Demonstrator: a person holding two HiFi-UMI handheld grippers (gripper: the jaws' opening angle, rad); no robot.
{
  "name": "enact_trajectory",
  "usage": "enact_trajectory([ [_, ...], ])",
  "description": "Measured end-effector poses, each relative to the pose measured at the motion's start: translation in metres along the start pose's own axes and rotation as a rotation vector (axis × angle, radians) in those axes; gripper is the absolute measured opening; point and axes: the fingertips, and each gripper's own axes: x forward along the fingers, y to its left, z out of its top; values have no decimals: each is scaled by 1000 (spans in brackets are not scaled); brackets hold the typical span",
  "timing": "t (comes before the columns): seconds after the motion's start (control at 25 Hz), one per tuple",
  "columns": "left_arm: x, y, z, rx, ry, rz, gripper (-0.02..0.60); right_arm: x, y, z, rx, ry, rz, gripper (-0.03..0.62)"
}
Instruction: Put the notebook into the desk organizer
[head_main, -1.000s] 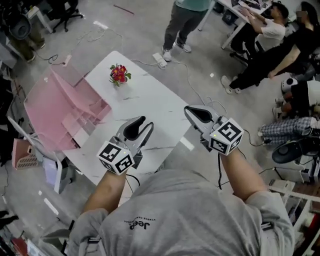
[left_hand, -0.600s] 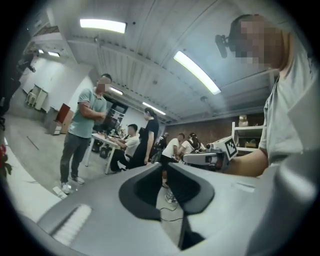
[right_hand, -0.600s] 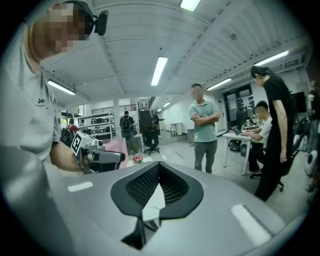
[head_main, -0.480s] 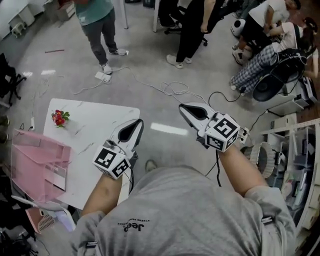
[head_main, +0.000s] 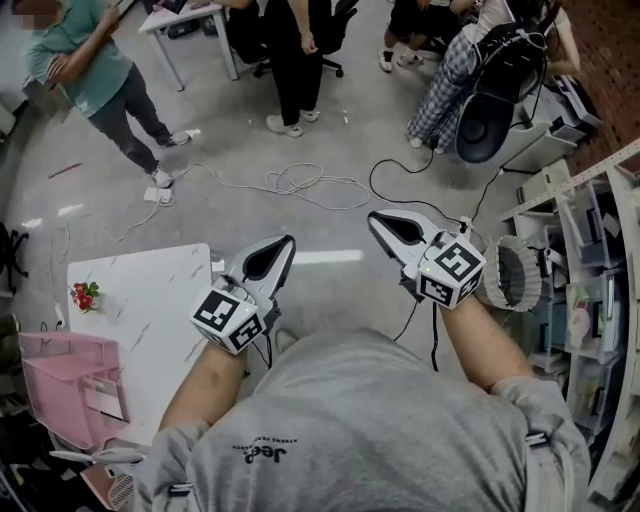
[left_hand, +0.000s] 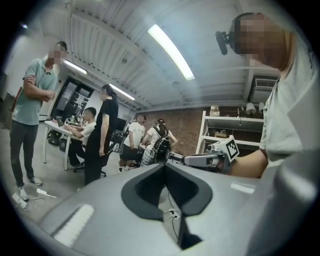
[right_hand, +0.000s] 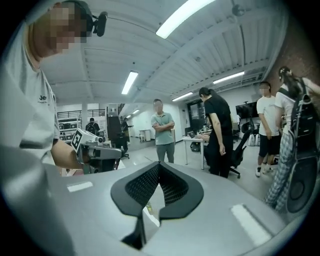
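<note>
No notebook shows in any view. The pink desk organizer (head_main: 66, 383) stands at the lower left of the head view, on the near end of the white table (head_main: 150, 310). My left gripper (head_main: 287, 241) is shut and empty, held in the air past the table's right edge. My right gripper (head_main: 376, 219) is also shut and empty, over the bare floor. In the left gripper view the left gripper (left_hand: 164, 164) has its tips together and looks across the room at people. In the right gripper view the right gripper (right_hand: 159, 163) likewise holds nothing.
A small bunch of red flowers (head_main: 84, 295) sits on the table. Cables (head_main: 300, 185) lie coiled on the floor ahead. Several people stand or sit beyond them. Shelving (head_main: 600, 280) and a round mesh basket (head_main: 510, 273) are at the right.
The head view has swung right, away from the table: table and organizer slid to the lower left. The left gripper's jaws went from slightly apart to shut. Both grippers stay before the body.
</note>
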Motion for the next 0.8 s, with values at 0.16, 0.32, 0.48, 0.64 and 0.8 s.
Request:
enact_trajectory([
  [0.16,38,-30,-6,-10,10,-39,59,-44,-27,-5,10,-7,-54,2],
  [0.32,64,-55,-12,-22,19,-65,59,-79,-44,-10,18,-13,-86,2],
  [0.48,77,-68,-14,-24,23,-67,60,-98,-52,-10,18,-21,-95,2],
  [0.64,77,-70,-12,-22,15,-57,60,-102,-54,-8,19,-29,-94,2],
  [0.8,71,-66,-10,-23,12,-37,60,-101,-53,-7,26,-32,-92,2],
])
